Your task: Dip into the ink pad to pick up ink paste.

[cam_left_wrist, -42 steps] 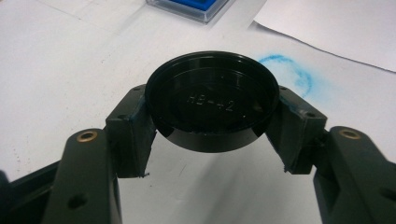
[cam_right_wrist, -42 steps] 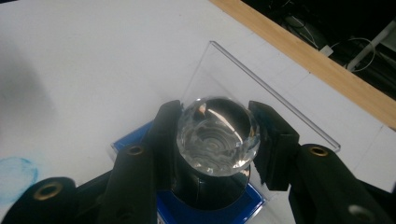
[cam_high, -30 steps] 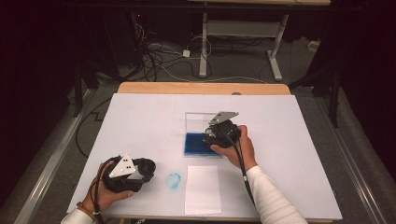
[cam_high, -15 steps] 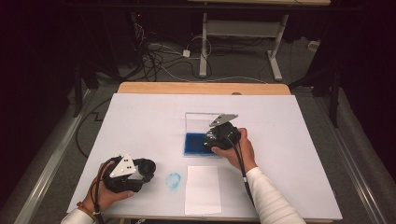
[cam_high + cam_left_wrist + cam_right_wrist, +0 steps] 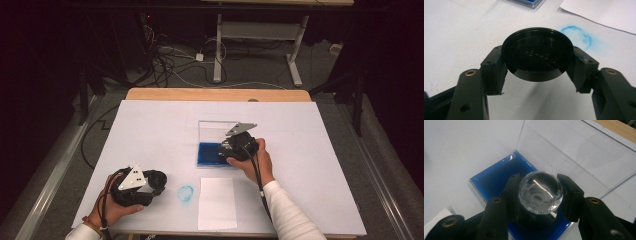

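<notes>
1. White table surface (image 5: 150,130) with a wooden strip along its far edge; beyond it lie a dark floor, loose cables and the legs of a second table.
2. Left gripper (image 5: 136,186), held in the person's left hand near the front left of the table. In the left gripper view its jaws are clamped on a black round cap (image 5: 537,57), one jaw on each side of the rim; the cap hangs just above the table surface, hollow side up, with raised characters inside that are too faint to read.
3. Blue ring-shaped ink mark (image 5: 185,193) on the table, just to the right of the left gripper and beside a white sheet of paper (image 5: 217,202).
4. Right gripper (image 5: 239,148), held in the person's right hand near the table's centre, over the blue ink pad (image 5: 207,154). Its jaws are closed on a stamp with a clear faceted knob (image 5: 540,192) and a dark body below the knob.
5. Ink pad case with a clear hinged lid (image 5: 574,152) standing open behind the blue tray (image 5: 496,178); the stamp's lower end sits inside the tray, but contact with the pad is hidden.
</notes>
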